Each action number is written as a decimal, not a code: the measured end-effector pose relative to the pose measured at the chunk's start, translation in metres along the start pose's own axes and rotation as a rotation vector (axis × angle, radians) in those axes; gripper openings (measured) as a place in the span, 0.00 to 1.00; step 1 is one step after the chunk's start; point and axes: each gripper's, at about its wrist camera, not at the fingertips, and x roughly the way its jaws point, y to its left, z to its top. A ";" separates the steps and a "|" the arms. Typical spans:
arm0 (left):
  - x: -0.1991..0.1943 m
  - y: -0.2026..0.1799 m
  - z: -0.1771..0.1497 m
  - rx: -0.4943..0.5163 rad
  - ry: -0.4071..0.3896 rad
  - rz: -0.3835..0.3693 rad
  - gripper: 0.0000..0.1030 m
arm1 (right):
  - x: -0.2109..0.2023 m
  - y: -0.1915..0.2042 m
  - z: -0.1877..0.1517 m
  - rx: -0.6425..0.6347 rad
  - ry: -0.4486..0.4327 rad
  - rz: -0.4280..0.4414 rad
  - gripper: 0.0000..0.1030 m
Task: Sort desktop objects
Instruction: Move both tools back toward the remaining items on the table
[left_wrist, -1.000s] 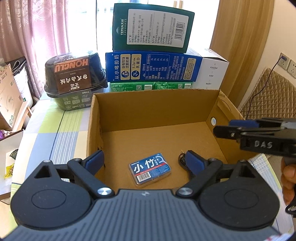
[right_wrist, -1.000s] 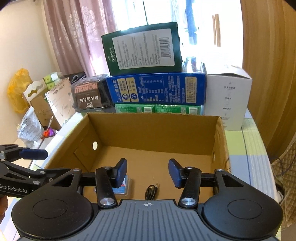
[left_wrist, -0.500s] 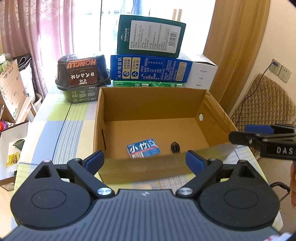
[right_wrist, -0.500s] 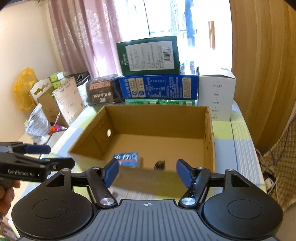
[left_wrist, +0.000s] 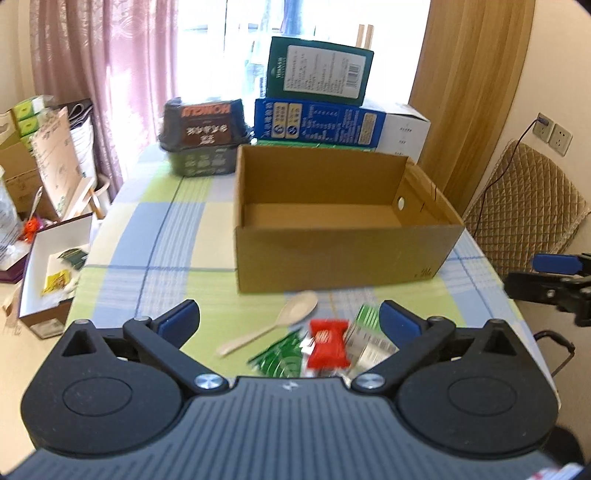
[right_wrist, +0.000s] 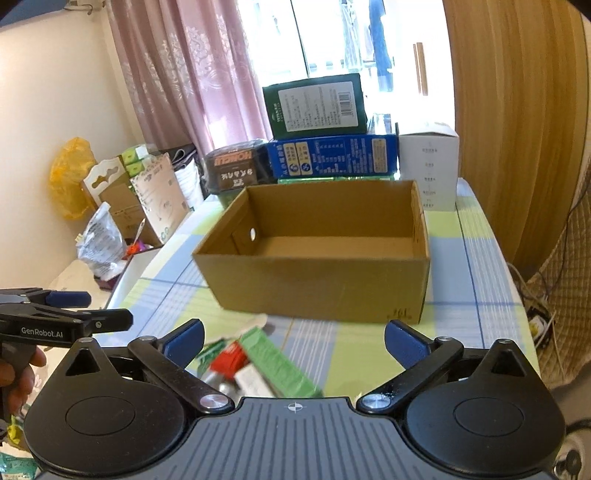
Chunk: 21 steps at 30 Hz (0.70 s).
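Note:
An open cardboard box stands on the checked tablecloth; its floor is hidden by the near wall. In front of it lie a pale spoon, a red packet, a green sachet and a small green-and-white carton. My left gripper hovers above these items, its jaws opening wide with nothing gripped. My right gripper hangs just right of them, jaws also opening and empty. Each gripper shows at the edge of the other's view.
Behind the box stand stacked cartons, a black bowl pack and a white carton. A quilted chair is off the table's right edge. An open white box and bags sit on the floor to the left.
Both grippers pulled back from over the box and rose a little; the blue case and cable inside dropped out of sight, and the loose items in front came into view. The right jaws widened.

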 end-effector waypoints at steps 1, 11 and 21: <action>-0.005 0.002 -0.005 0.001 0.000 0.009 0.99 | -0.004 0.002 -0.005 -0.002 0.001 -0.003 0.98; -0.044 0.016 -0.061 0.004 0.014 0.057 0.99 | -0.039 -0.003 -0.057 0.030 0.010 -0.034 0.98; -0.056 0.034 -0.108 -0.004 0.052 0.095 0.99 | -0.050 -0.004 -0.092 0.063 0.035 -0.043 0.98</action>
